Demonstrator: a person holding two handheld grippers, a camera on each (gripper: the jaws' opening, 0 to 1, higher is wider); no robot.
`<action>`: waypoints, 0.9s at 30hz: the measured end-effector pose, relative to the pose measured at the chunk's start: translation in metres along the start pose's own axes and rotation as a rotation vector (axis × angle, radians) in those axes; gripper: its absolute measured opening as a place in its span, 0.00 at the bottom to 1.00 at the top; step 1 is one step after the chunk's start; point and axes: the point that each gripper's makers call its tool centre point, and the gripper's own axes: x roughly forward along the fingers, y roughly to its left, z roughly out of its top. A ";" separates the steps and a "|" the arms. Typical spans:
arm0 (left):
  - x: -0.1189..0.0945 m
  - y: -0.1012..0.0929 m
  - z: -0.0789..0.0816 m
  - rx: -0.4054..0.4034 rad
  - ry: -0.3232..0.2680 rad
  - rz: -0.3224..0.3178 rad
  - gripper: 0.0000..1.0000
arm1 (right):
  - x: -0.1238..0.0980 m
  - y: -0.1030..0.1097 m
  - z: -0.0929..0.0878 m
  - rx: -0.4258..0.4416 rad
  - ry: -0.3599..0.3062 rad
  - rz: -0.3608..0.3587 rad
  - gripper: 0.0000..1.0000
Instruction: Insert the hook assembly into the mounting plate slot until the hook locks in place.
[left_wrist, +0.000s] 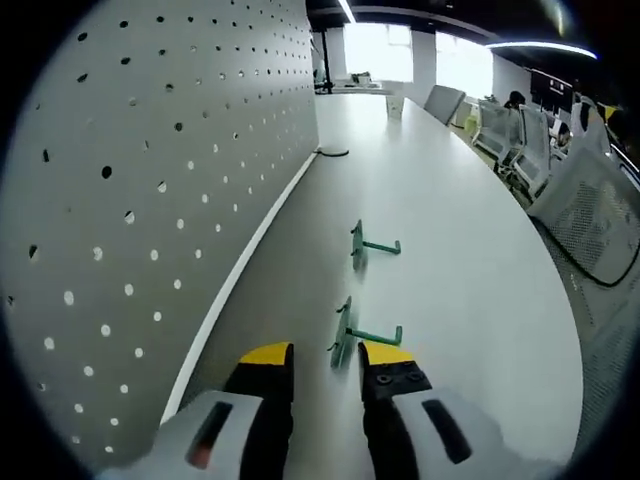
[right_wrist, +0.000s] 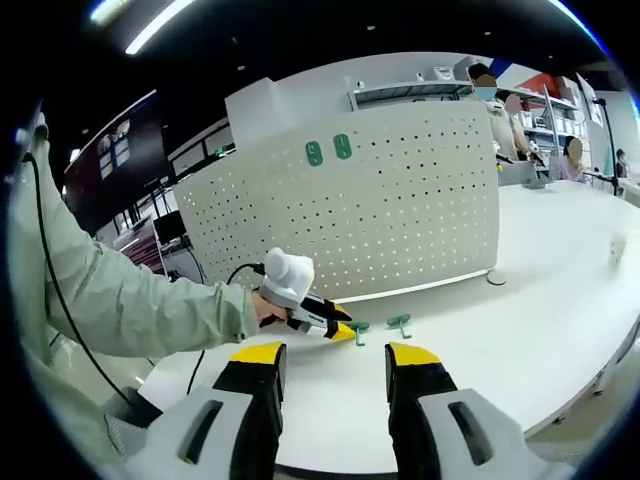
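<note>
Two green plastic hooks lie on the smooth white table, right of the perforated white pegboard. The near green hook sits between the released left gripper tips, its prong pointing right; the far green hook lies likewise. The right gripper hangs released, empty.

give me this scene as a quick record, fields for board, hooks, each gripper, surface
board: white pegboard, upright on the table, two green hooks already mounted near its top
loose hooks: near green hook and far green hook, lying on the table
left gripper: open, low at the near hook, not holding it
right gripper: open, empty, back from the board
surface: white table
</note>
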 end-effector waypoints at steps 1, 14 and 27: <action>0.001 0.000 0.000 -0.003 -0.001 -0.003 0.24 | 0.000 0.000 0.000 0.000 0.000 0.000 0.38; 0.005 -0.005 0.004 -0.027 -0.021 -0.024 0.11 | -0.002 -0.002 0.000 0.004 -0.001 -0.007 0.38; 0.004 -0.003 0.004 -0.105 -0.029 0.003 0.03 | -0.002 0.002 0.004 0.000 -0.010 0.001 0.37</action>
